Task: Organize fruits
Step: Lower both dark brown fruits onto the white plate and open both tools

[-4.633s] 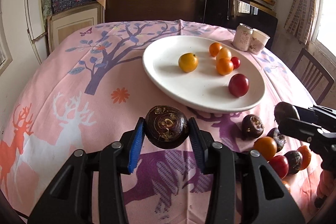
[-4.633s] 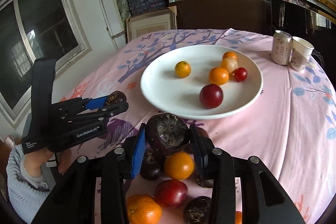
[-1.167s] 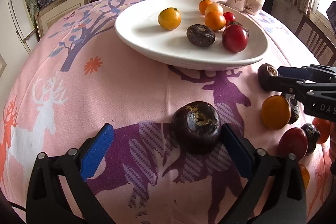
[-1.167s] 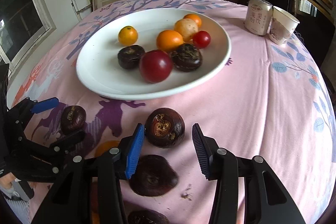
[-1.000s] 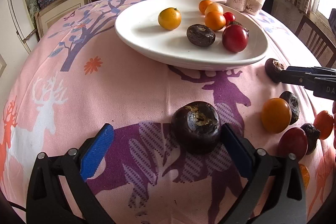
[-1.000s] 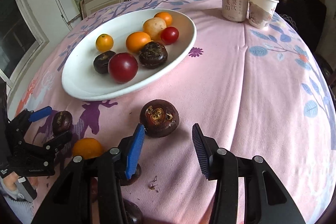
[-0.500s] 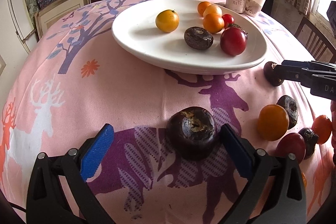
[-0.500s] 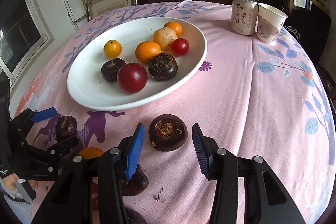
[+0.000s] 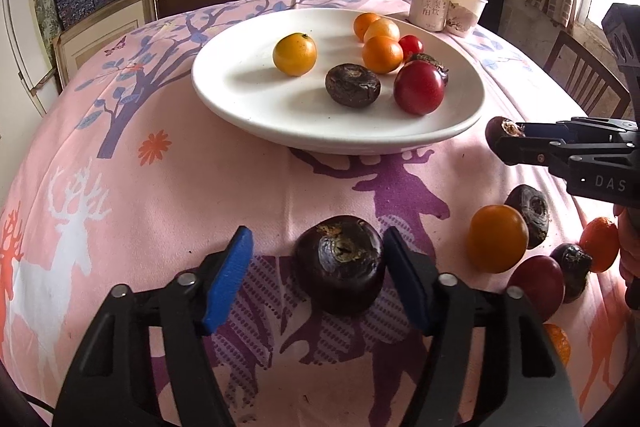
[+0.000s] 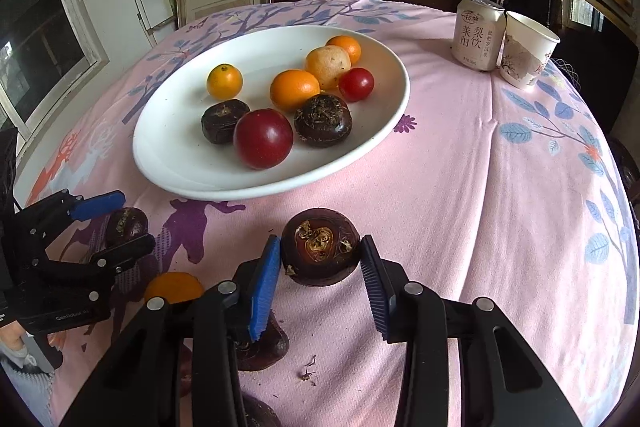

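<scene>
A white plate (image 9: pixel 320 143) (image 10: pixel 240 191) holds several orange, red and dark fruits. On the pink cloth in front of it lies a dark water chestnut (image 9: pixel 340 267), between the fingers of my left gripper (image 9: pixel 316 279). Those jaws are closing: the right pad touches the fruit and the left pad stands a gap away. A second water chestnut (image 10: pixel 320 247) sits between the pads of my right gripper (image 10: pixel 320 279), whose jaws are closing with both pads against its sides. From the side, the right gripper (image 9: pixel 496 143) shows this fruit at its tip, and the left gripper (image 10: pixel 128 223) straddles its own.
Loose fruits lie at the cloth's right side: an orange one (image 9: pixel 496 239), a red one (image 9: pixel 536 283) and dark ones (image 9: pixel 528 211). A drink can (image 10: pixel 478 35) and a paper cup (image 10: pixel 526 55) stand behind the plate. A wooden chair (image 9: pixel 584 83) is beyond the table edge.
The two chestnuts held earlier now lie on the plate. My left jaws have narrowed from wide open around a new chestnut. The right pads have drawn in onto theirs.
</scene>
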The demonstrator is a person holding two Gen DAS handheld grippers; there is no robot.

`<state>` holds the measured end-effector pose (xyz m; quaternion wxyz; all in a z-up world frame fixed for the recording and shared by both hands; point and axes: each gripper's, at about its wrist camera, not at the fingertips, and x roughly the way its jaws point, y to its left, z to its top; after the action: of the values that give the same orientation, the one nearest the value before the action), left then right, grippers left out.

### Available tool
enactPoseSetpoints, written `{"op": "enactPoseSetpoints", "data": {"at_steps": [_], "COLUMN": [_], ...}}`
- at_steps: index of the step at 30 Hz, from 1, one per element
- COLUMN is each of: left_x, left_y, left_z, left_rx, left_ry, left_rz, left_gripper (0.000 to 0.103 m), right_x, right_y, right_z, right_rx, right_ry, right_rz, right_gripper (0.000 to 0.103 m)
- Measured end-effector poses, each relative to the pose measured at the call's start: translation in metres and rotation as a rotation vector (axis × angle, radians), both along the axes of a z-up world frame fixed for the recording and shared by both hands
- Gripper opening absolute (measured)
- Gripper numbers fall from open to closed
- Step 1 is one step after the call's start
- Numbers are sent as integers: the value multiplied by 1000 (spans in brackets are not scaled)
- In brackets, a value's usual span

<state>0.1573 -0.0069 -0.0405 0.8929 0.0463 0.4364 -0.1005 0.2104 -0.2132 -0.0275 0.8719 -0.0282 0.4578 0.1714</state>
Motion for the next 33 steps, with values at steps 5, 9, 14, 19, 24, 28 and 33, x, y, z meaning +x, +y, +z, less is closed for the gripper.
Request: {"op": "enactPoseSetpoints", "data": {"at_steps": [5,9,14,19,24,28,33], "left_x": [-2,-4,-10,-22,-19,-2,33], "left_y": [8,12,12,9,7,3,2], "left_z": [2,4,9,24,41,60,71], "left_rx": [-54,-73,-76,-80,-120,-118,-99], "left_ry": [-5,-13,-39,-105,-132,-159,-166], "left_rz": [-1,12,14,-8,-9,-4,18], "left_gripper": [42,42,42,42,42,42,42], "right_x": [-8,-12,-17,-25,-33,-21,7], "right_y": [-2,-4,-13,-18,-28,-32,-11], "right_z": [2,0,5,16,30,42,46], "right_rx": [52,87,152,205,268,340,342], "right_ry": [-4,2,-2,-29,-68,-66,-36], "right_rz": [3,1,-8,-2,-14,-35,-28], "right_gripper": [41,41,41,41,41,41,41]}}
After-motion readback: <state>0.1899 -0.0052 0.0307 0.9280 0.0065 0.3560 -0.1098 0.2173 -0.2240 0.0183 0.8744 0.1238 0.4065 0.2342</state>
